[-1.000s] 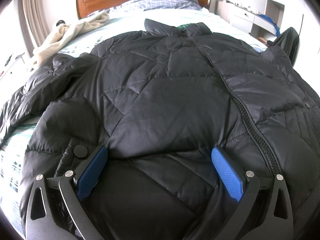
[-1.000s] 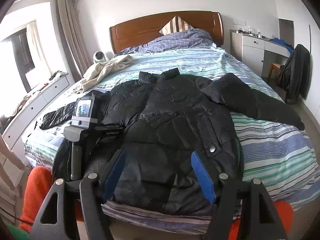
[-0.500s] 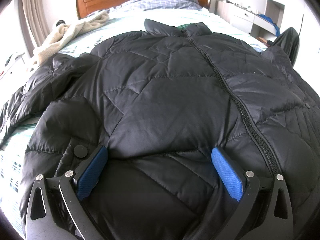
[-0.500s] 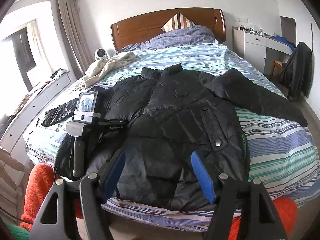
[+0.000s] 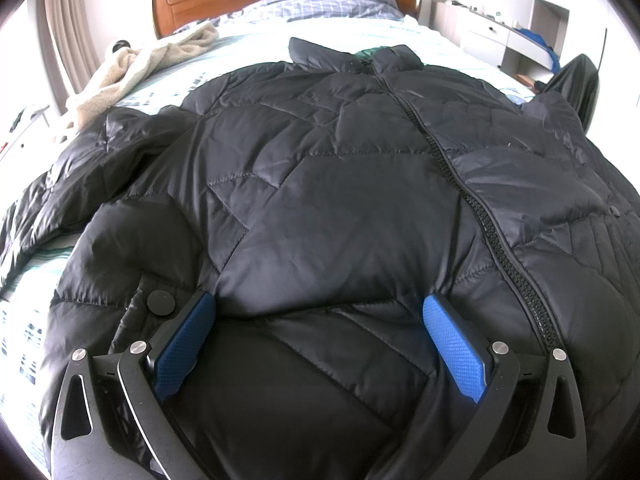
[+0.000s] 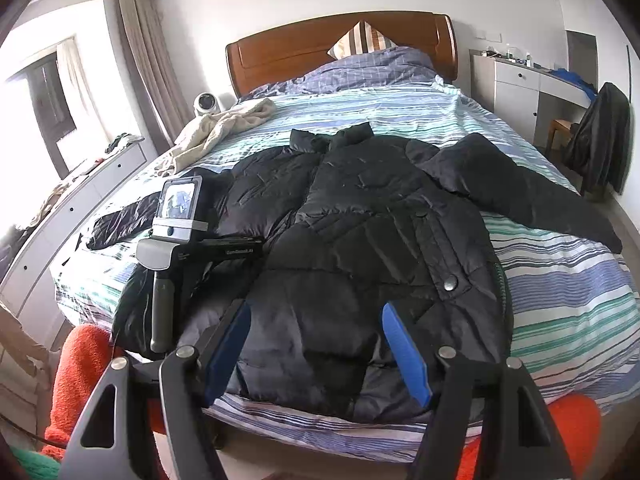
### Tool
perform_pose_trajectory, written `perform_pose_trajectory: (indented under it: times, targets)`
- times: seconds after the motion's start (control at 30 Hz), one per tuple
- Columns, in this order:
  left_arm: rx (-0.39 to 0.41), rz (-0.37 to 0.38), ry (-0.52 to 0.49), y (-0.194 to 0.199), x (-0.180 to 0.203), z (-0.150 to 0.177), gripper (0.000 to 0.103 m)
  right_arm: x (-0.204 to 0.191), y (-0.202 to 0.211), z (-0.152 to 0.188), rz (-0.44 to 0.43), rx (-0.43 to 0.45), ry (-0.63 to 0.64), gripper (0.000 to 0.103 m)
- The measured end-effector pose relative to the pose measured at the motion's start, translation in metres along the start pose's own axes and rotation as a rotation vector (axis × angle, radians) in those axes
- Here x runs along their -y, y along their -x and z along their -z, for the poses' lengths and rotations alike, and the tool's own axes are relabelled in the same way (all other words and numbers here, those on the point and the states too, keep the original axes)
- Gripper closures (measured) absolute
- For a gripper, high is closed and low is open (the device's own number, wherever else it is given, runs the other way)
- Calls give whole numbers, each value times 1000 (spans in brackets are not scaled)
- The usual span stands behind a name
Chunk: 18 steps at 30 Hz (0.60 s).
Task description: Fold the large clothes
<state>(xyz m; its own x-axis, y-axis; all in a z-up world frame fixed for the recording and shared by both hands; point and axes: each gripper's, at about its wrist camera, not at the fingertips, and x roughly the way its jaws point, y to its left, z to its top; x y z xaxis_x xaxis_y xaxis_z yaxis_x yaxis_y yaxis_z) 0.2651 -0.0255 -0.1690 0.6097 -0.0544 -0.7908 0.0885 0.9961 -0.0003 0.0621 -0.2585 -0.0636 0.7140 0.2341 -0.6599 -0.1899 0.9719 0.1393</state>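
Right wrist view: black puffer jacket (image 6: 372,248) lies face-up and spread flat on the striped bed (image 6: 568,304), collar toward the headboard (image 6: 340,46), hem at the foot edge nearest us. Zipper (image 5: 476,200) reads as done up. Both sleeves are out to the sides, the right one (image 6: 532,196) running toward the bed's far edge. No fold made yet as far as we can see, so we judge the task at the start: sleeves in, sides in, then hem up to collar all remain.

Right gripper (image 6: 316,344) hovers over the hem, fingers wide, nothing between them. Left gripper (image 5: 320,336) sits low on the lower left front panel, beside a snap button (image 5: 161,303), fingers wide too; fabric bulges up between the pads, but we see no pinch.

Beige blanket (image 6: 224,128) up the bed is clear of the jacket.
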Motion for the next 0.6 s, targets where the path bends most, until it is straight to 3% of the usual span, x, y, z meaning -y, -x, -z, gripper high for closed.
perform_pose_trajectory:
  times: [0.4,0.6]
  targets:
    - [0,0,0,0,0,0,0,-8,-4,2,-22,-10,10,33]
    - [0,0,0,0,0,0,0,-1,4,1,6,27,4,33]
